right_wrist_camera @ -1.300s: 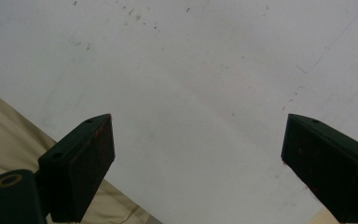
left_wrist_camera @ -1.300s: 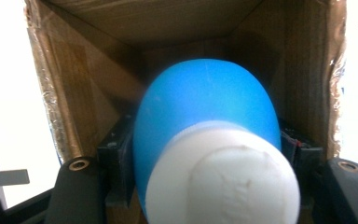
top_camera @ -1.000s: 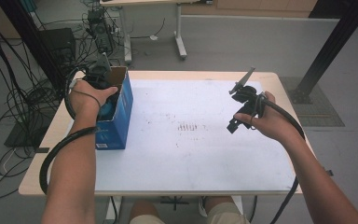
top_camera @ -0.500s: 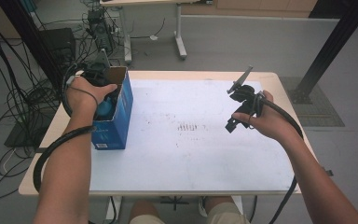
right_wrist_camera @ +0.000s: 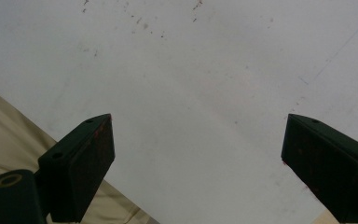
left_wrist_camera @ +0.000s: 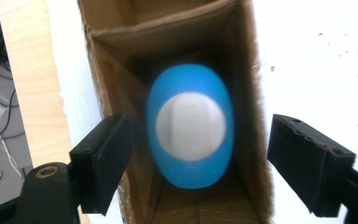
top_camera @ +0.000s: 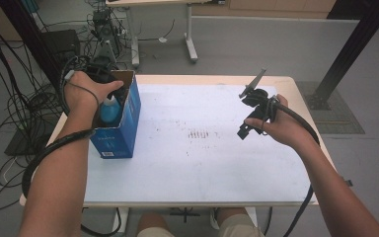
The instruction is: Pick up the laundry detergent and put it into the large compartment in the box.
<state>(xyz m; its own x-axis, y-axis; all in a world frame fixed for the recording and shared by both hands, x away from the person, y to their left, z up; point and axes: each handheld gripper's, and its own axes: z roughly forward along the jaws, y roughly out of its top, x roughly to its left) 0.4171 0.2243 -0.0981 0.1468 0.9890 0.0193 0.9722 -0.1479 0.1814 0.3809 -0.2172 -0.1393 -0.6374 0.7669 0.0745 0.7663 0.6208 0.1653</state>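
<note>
Inside the blue box [top_camera: 121, 129], blue bottle [left_wrist_camera: 191, 133] upright, cap up, left gripper [left_wrist_camera: 214, 168] spread wide above, right gripper [right_wrist_camera: 196, 168] likewise spread.

An open blue cardboard box [top_camera: 121, 123] stood at the left of the high view, its narrow brown interior [left_wrist_camera: 242, 93] crowded by a blue bottle with a white cap [left_wrist_camera: 191, 126]. The white table surface [top_camera: 202, 163] lay bare across centre and right.
</note>
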